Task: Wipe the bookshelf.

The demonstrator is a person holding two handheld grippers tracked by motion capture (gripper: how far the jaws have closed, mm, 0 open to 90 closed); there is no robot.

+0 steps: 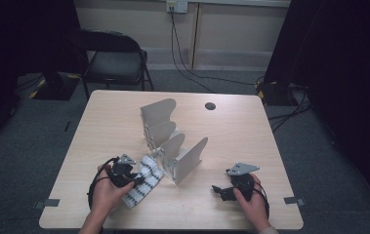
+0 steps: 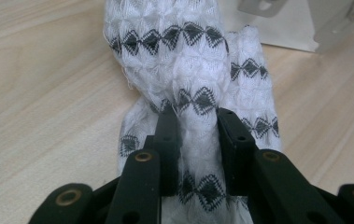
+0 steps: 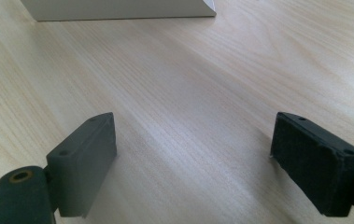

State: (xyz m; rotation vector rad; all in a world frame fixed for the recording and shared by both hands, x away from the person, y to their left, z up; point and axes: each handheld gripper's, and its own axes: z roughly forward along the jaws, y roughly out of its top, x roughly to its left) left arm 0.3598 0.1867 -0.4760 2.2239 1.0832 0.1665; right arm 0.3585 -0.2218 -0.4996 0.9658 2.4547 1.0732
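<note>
- One white cloth (image 2: 198,70) with rows of black diamonds is seen lying bunched on the desk (image 1: 251,141), near the left front edge, just beside the near end of the rack
- A raised fold of that cloth is pinched between the jaws of the left gripper (image 2: 197,116), which are drawn close together on it
- The pick-up is judged to be barely begun: the fold is gripped, yet most of the cloth rests on the desk, and lifting and placing are left to do
- One grey metal rack (image 1: 173,144) with four upright curved dividers is counted at mid-desk; nothing is held in its slots
- The right gripper (image 1: 220,190) is rested at the near right, jaws spread wide, nothing between them
- One dark chair (image 1: 114,61) is placed beyond the far edge
</note>
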